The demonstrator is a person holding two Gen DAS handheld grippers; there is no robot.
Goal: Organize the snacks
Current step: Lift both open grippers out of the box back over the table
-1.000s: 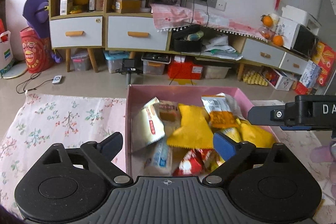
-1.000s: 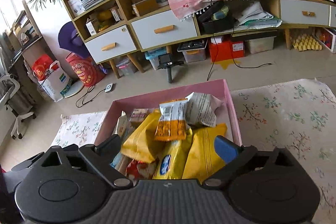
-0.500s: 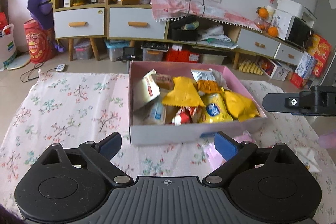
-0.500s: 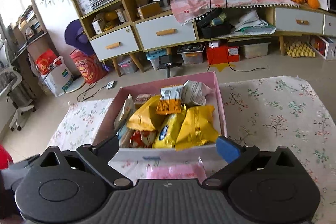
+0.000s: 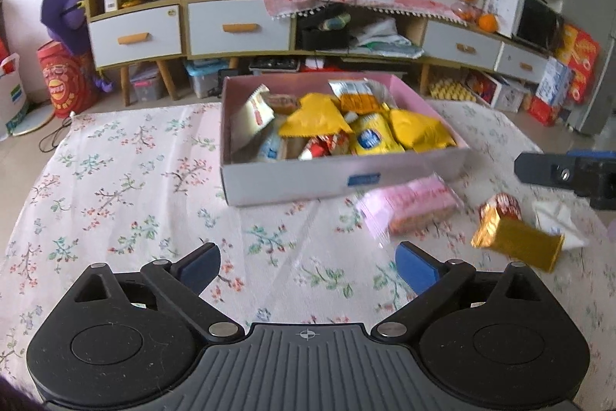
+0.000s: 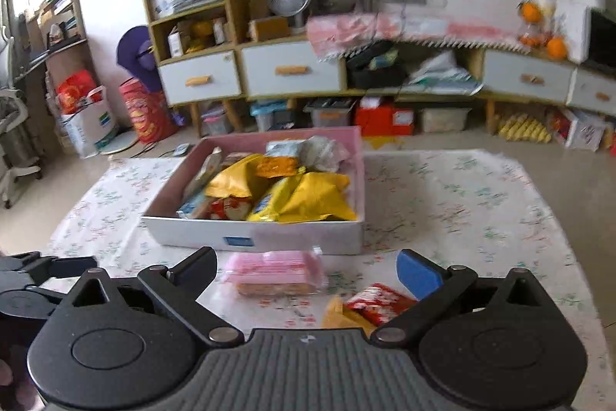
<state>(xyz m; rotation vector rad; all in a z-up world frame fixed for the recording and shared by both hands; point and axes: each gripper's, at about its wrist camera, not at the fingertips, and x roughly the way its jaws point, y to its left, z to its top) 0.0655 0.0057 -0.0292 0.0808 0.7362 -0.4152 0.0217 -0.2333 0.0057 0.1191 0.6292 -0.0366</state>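
A pink-lined cardboard box full of snack packets, mostly yellow, stands on the flowered tablecloth. In front of it lie a pink wafer packet, a gold packet, a small red packet and a white wrapper. My left gripper is open over bare cloth, short of the box. My right gripper is open too, with nothing held; the pink packet and a red packet lie just ahead of and below its fingers. The box sits beyond them.
My right gripper's body shows at the right edge of the left wrist view. My left gripper's body shows at the left edge of the right wrist view. Past the table are low cabinets, shelves and floor clutter.
Both grippers have drawn back from above the box toward the near side of the table. The loose packets in front of the box have come into view.
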